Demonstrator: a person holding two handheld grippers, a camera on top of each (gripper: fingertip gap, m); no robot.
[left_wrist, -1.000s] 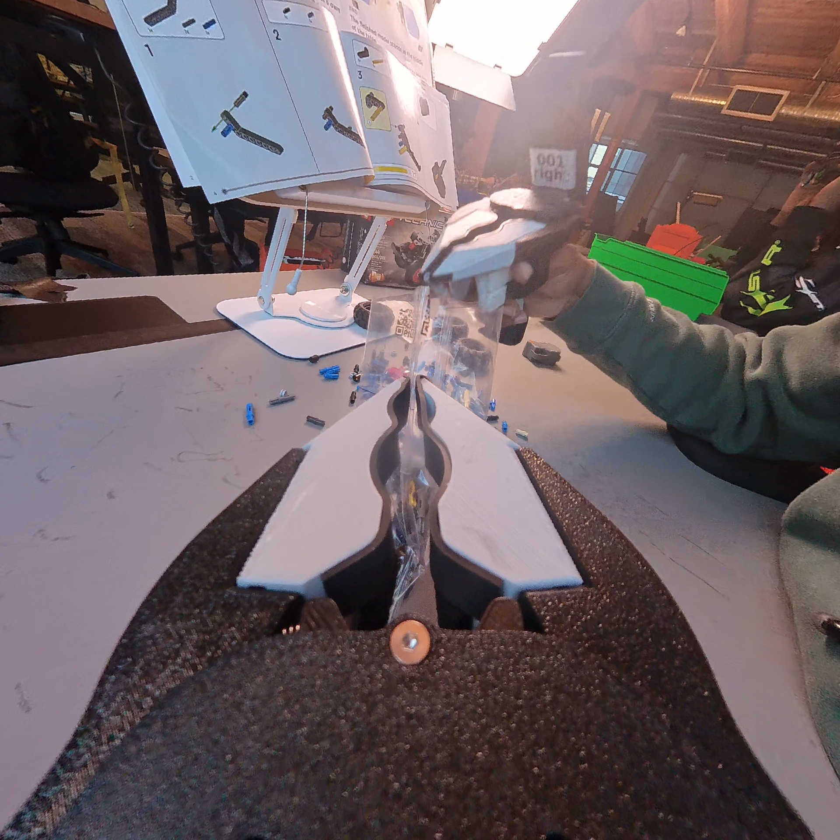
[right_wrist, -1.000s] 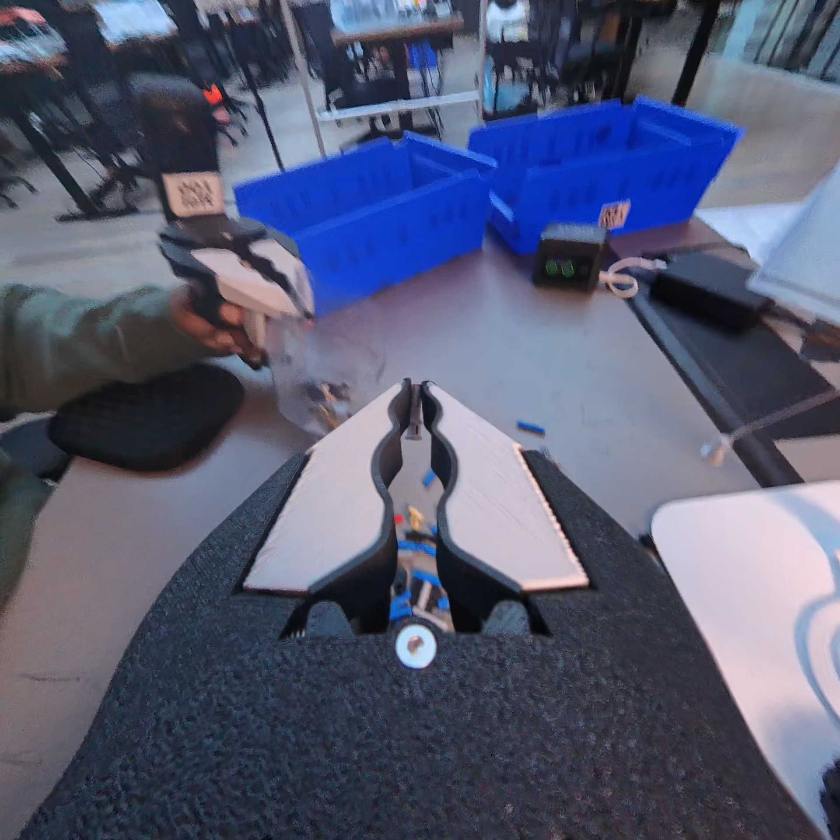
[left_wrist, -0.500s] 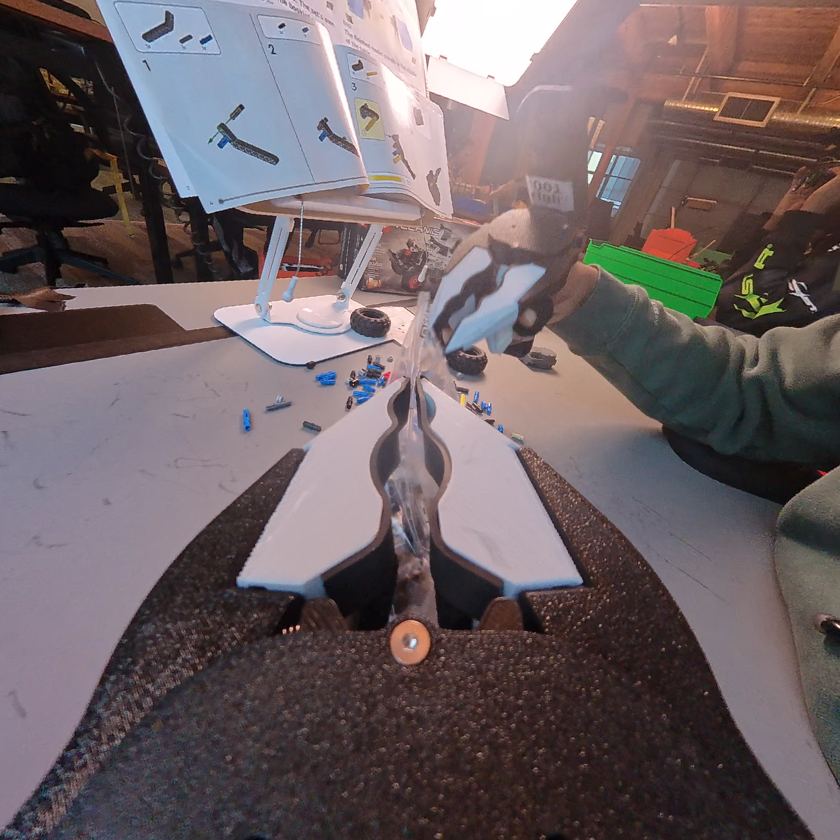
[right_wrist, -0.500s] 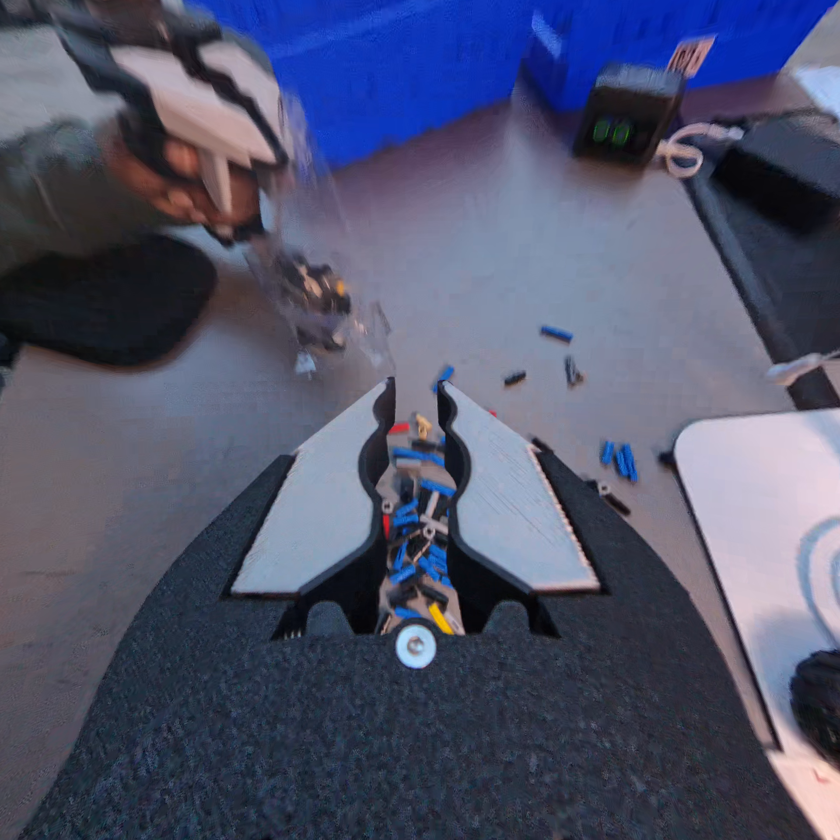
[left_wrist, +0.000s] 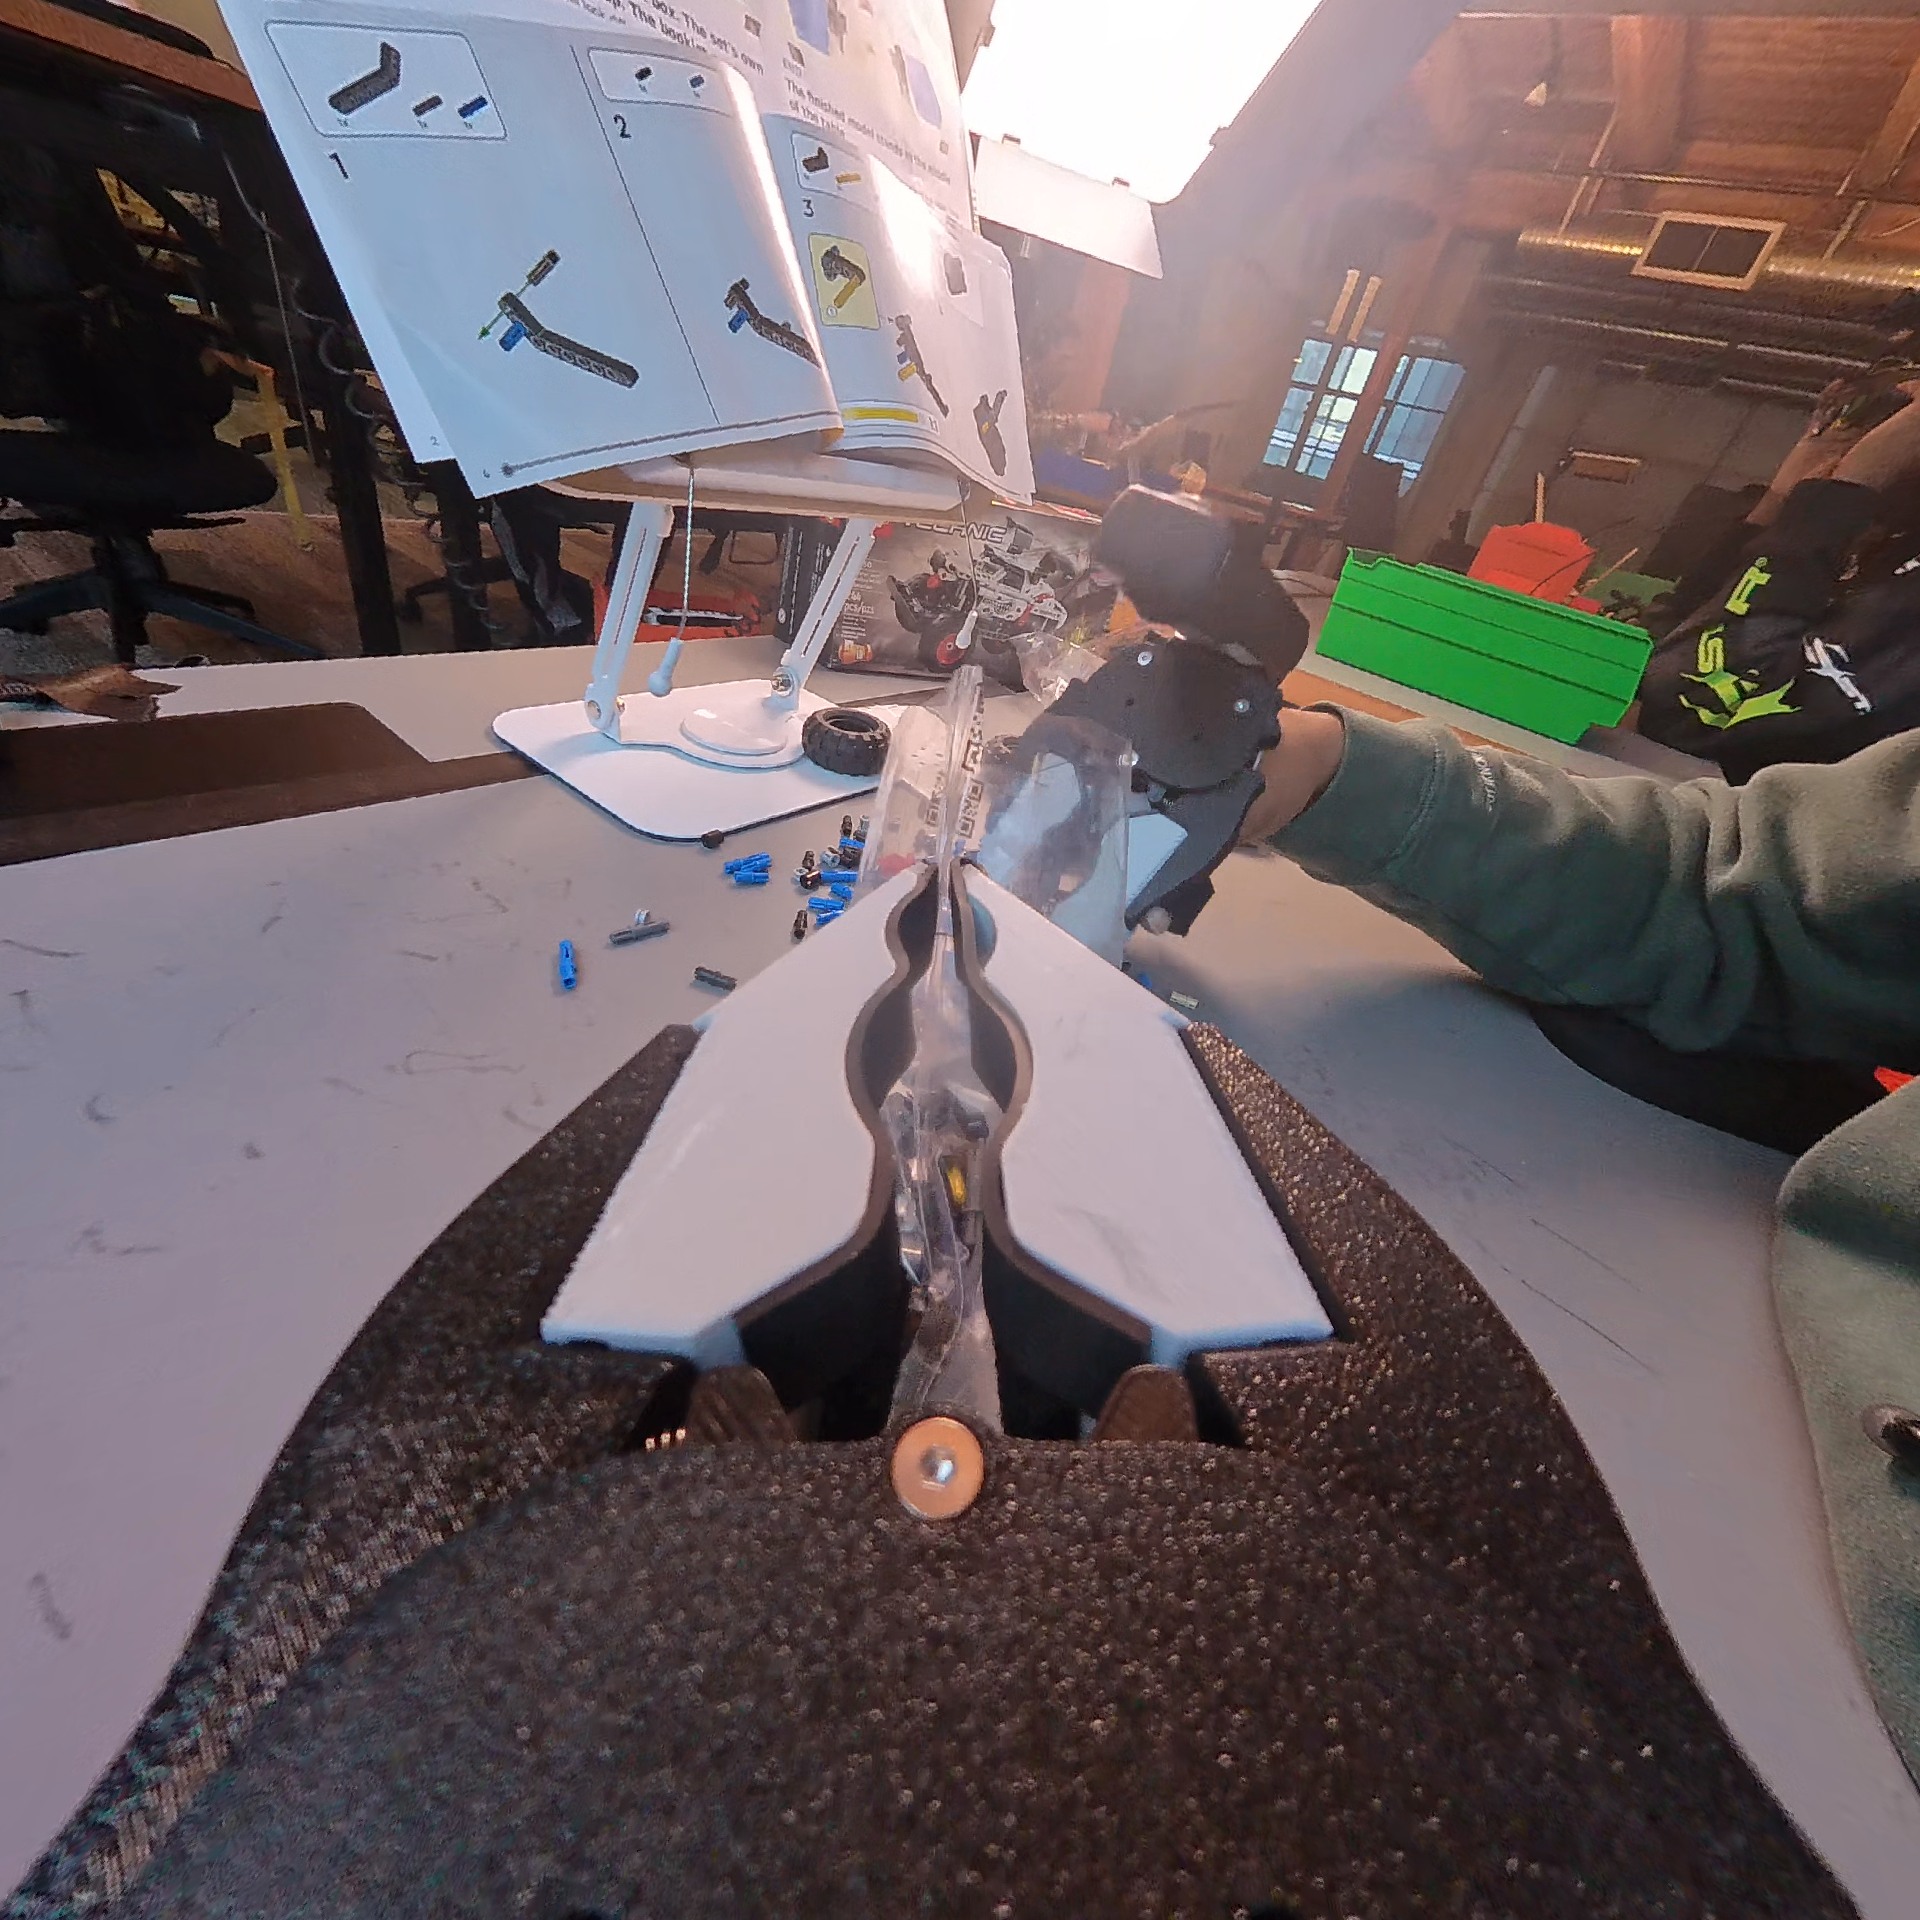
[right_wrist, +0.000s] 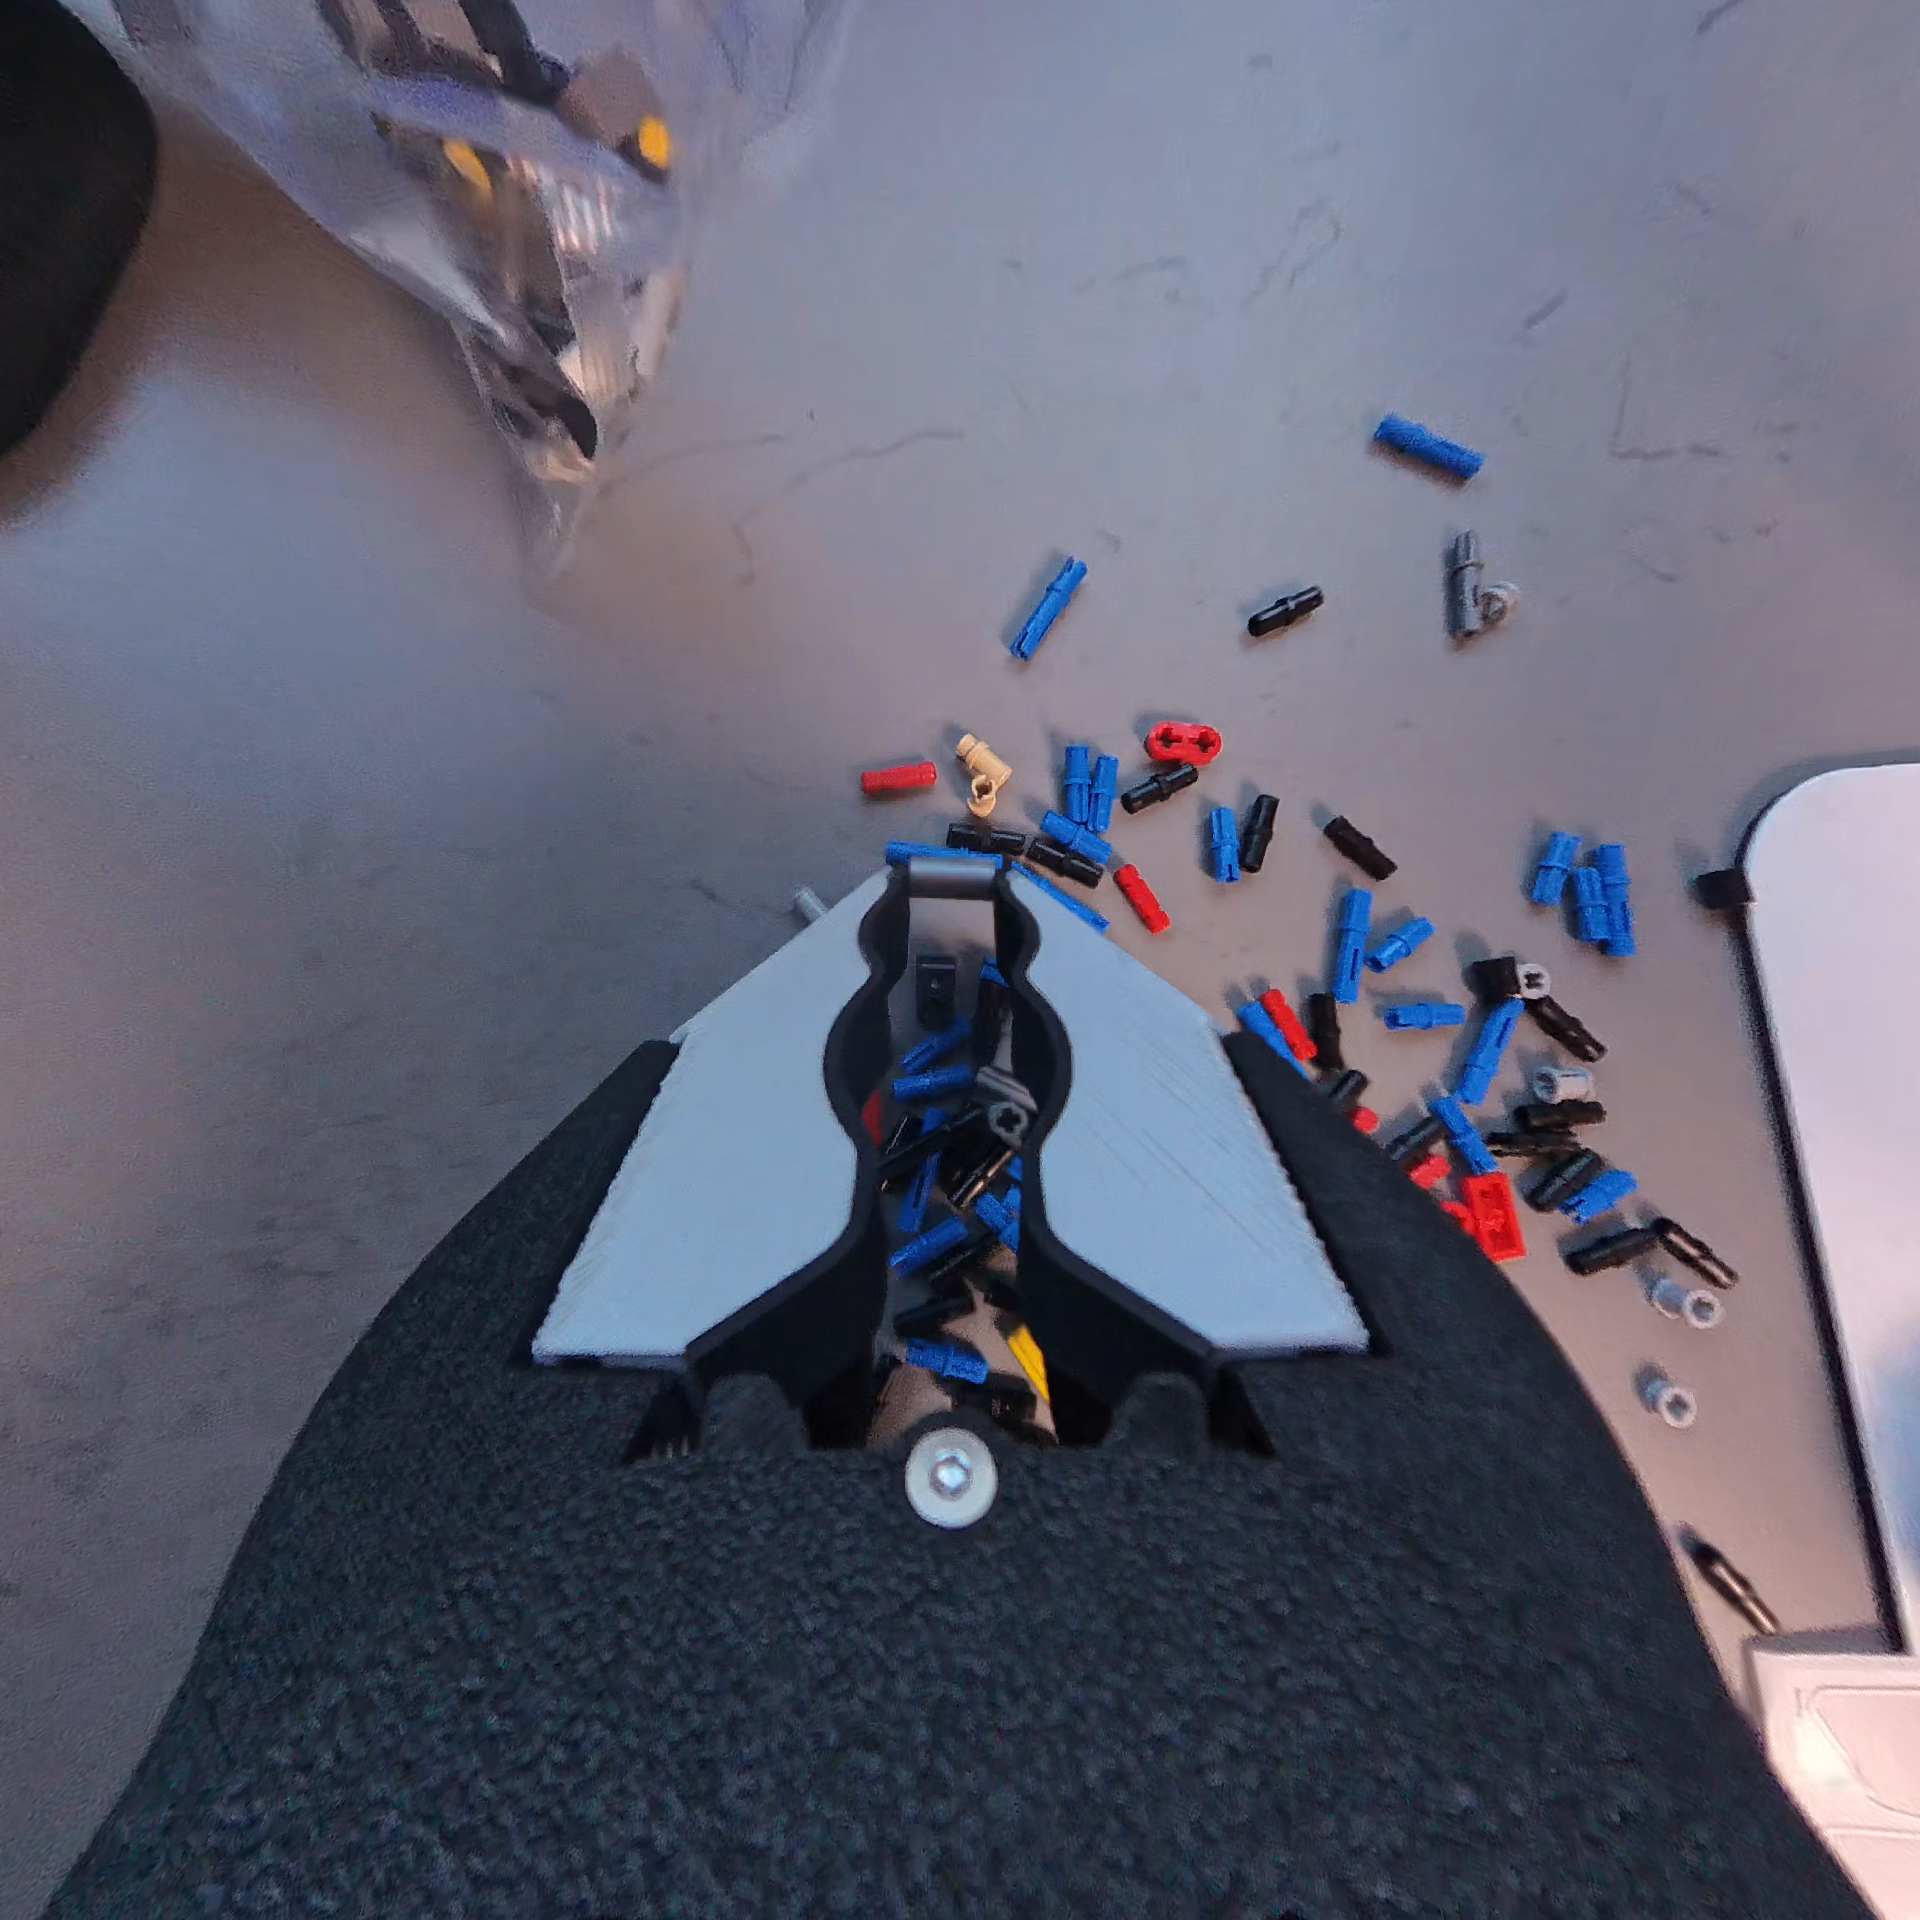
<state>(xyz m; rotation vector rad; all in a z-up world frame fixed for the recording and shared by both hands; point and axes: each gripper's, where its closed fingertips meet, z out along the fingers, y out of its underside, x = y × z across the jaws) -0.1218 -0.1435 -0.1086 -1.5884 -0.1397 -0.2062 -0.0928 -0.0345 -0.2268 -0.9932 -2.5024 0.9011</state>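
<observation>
Left fingers (left_wrist: 948, 883) pinch clear bag (left_wrist: 940, 1091); right fingers (right_wrist: 948, 878) grip grey piece (right_wrist: 945, 871).

My right tool (right_wrist: 948, 883): tips pinching a small grey piece (right_wrist: 948, 871), angled down over the grey desk (right_wrist: 312, 831). Beneath and right of it: scattered pins (right_wrist: 1351, 987), blue, black, red, one tan (right_wrist: 983, 774). Upper left: blurred clear bag (right_wrist: 499, 208) of parts. Right edge: white plate (right_wrist: 1849, 1039).
</observation>
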